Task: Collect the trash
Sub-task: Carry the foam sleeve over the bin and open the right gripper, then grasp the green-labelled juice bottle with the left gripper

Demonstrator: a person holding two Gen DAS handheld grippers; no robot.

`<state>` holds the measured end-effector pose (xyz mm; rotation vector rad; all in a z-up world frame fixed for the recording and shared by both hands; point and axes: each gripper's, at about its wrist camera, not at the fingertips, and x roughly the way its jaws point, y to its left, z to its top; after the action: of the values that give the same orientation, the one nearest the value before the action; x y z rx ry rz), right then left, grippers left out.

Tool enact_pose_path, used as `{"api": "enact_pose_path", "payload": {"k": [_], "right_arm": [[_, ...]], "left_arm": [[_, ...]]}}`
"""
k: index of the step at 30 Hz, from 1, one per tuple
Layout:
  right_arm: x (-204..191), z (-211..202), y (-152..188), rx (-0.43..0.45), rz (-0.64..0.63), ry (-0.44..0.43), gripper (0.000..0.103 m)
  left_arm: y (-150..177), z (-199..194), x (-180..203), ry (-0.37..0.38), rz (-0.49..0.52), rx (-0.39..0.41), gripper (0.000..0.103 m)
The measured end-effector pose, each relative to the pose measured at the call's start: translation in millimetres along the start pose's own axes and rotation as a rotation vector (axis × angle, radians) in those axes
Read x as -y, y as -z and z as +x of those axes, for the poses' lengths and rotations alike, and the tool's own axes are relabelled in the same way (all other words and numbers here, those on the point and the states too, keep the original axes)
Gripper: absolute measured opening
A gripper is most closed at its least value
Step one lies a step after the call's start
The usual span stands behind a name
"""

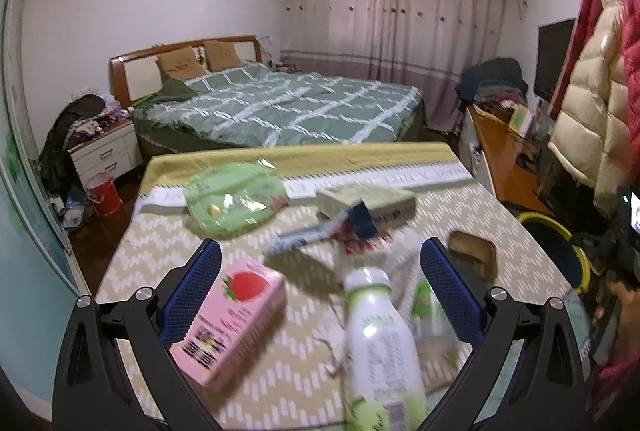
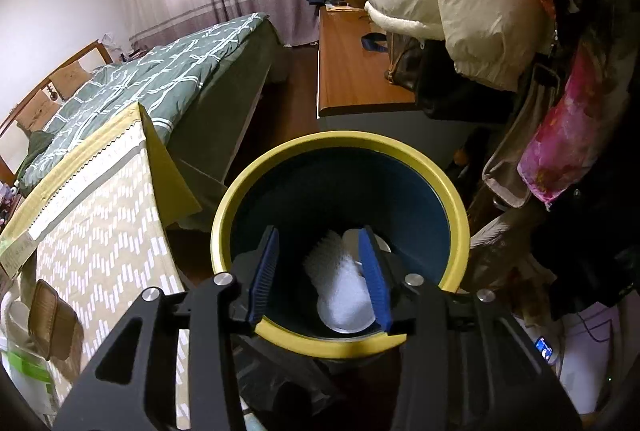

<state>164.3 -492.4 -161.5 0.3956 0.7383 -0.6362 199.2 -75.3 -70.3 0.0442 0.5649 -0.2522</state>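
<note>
The right tongs (image 2: 320,271) are hanging part-open and empty over the bin (image 2: 224,215), a white cup (image 2: 340,291) lying inside, while the left tongs (image 1: 320,291), wide and empty, are nearing the bottle (image 1: 380,343) on the table (image 1: 520,231), probably the next grasp.

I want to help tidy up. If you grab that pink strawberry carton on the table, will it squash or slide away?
The pink carton looks like thin card, so a hard squeeze would probably dent it. It lies on its flat side on the tablecloth, so it likely won't roll. It is small and probably light, so a nudge from the left hand-held gripper might slide it.
</note>
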Motion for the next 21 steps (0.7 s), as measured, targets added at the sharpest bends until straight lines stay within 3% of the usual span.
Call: {"api": "enact_pose_path", "payload": {"k": [9, 14, 21], "right_arm": [[0, -2, 0, 0.007, -0.001, -0.011, 0.041], [0, -2, 0, 0.009, 0.0, -0.017, 0.041], [-1, -1, 0, 0.006, -0.004, -0.02, 0.041]], "left_arm": [[32, 17, 34, 0.007, 0.116, -0.172, 0.097], [43, 35, 37, 0.006, 0.138, -0.271, 0.077], [58, 43, 37, 0.037, 0.141, -0.342, 0.066]]}}
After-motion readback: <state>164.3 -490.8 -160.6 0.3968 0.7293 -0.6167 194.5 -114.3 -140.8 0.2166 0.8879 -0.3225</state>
